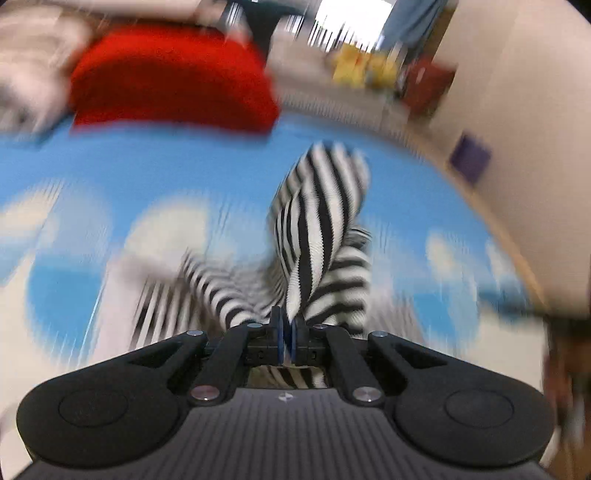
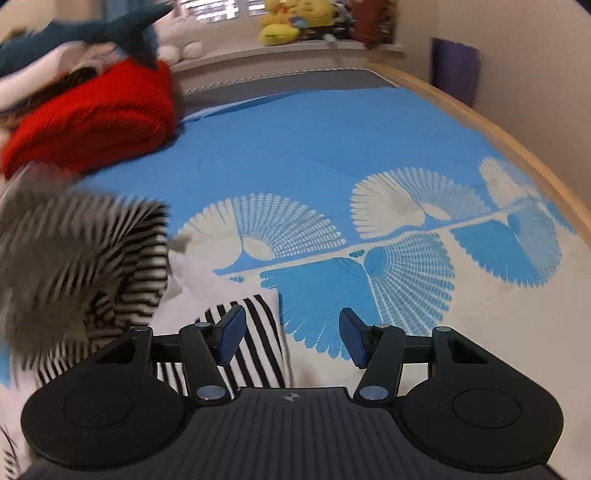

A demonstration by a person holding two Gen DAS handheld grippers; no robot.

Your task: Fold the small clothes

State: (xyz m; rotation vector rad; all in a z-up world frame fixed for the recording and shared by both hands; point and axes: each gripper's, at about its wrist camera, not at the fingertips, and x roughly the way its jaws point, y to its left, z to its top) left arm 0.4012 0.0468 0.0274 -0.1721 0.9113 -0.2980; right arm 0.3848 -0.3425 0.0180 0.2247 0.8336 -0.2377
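Observation:
A black-and-white striped garment (image 1: 321, 225) lies on a blue and white patterned bedspread (image 1: 155, 173). My left gripper (image 1: 287, 332) is shut on a fold of it, and the cloth rises twisted away from the pads. The left wrist view is smeared by motion. In the right wrist view the same striped garment (image 2: 255, 343) lies at lower left, with a blurred lifted part at the left edge. My right gripper (image 2: 290, 338) stands open above the garment's corner and the bedspread (image 2: 314, 140); the left pad hangs over the stripes, and nothing is pinched.
A folded red blanket (image 2: 92, 125) sits at the back left with a dark blue plush shark (image 2: 92, 29) on the pile behind it. Yellow plush toys (image 2: 291, 22) line the sill. A wooden bed edge (image 2: 517, 147) and wall run along the right.

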